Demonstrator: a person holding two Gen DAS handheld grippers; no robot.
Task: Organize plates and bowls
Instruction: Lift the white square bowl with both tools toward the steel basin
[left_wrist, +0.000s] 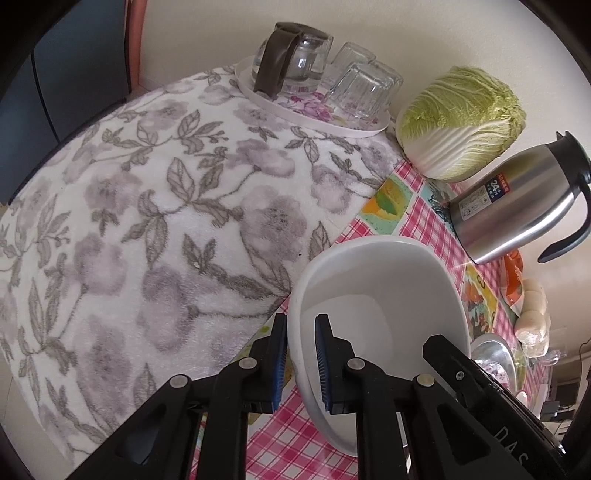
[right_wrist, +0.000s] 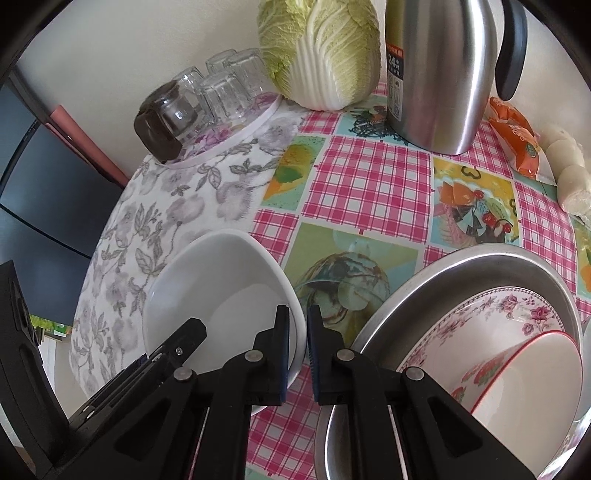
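A plain white bowl (left_wrist: 373, 295) is held tilted above the table by both grippers. My left gripper (left_wrist: 301, 354) is shut on its left rim, one finger inside and one outside. My right gripper (right_wrist: 298, 343) is shut on the opposite rim of the same bowl (right_wrist: 218, 280). At the lower right of the right wrist view a metal basin (right_wrist: 480, 262) holds a pink-flowered plate (right_wrist: 491, 317) and a red-rimmed bowl (right_wrist: 524, 373).
A grey floral towel (left_wrist: 147, 206) covers the left of the table, beside the pink checked tablecloth (right_wrist: 369, 184). At the back stand a tray with upturned glasses (left_wrist: 362, 85) and a glass pot (left_wrist: 291, 55), a cabbage (left_wrist: 461, 122), a steel thermos jug (left_wrist: 517, 199) and packaged food (right_wrist: 513, 136).
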